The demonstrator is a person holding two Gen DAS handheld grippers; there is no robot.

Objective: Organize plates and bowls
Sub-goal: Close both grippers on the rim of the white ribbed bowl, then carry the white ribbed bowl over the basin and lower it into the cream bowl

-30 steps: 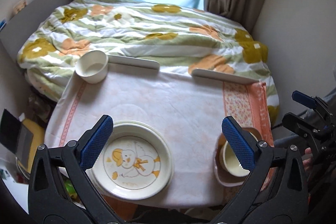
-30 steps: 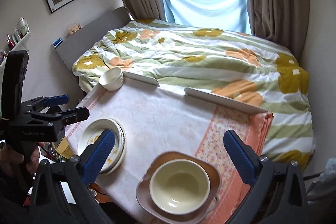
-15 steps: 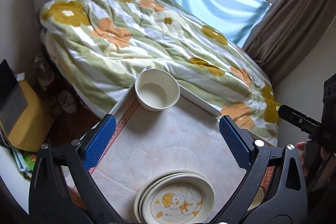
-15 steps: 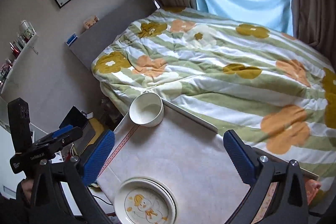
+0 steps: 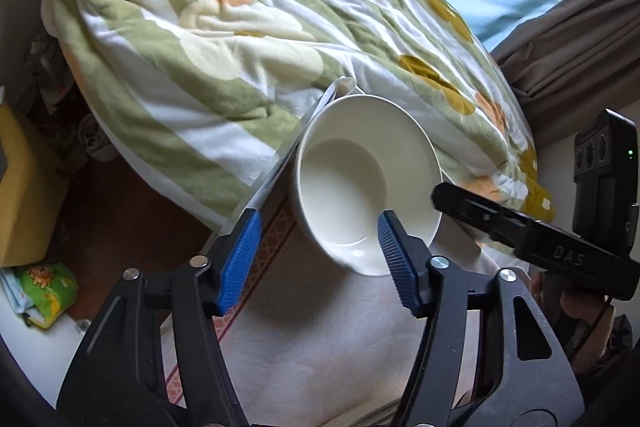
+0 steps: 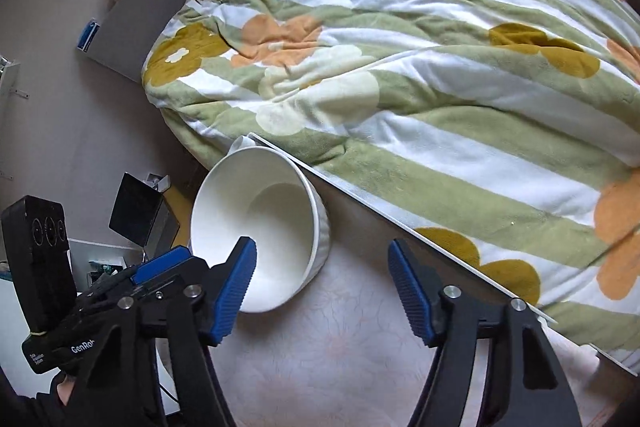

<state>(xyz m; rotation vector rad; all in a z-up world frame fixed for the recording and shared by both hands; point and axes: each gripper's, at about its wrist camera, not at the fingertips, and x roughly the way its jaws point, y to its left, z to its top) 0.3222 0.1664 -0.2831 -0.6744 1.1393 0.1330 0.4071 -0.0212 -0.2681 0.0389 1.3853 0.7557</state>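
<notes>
A plain white bowl (image 5: pixel 360 183) stands at the far left corner of the cloth-covered table (image 5: pixel 320 339), against its white edge rail. My left gripper (image 5: pixel 318 255) straddles the bowl's near-left wall, one blue pad inside and one outside. Its jaws are closing and neither pad presses on the bowl. My right gripper (image 6: pixel 324 279) straddles the bowl's (image 6: pixel 260 227) right wall the same way, left pad over the inside, jaws closing, no contact visible. In each view the other gripper shows at the side, held by a hand.
A bed with a green, white and orange flowered quilt (image 6: pixel 420 67) lies right behind the table rail (image 6: pixel 400 223). Left of the table the floor holds a yellow box (image 5: pixel 24 187), a green packet (image 5: pixel 44 287) and a black box (image 6: pixel 140 211).
Both grippers have swung forward, left and down from the near plates to the white bowl at the far corner. Their jaws have narrowed. The duck plate and the other bowl have left view.
</notes>
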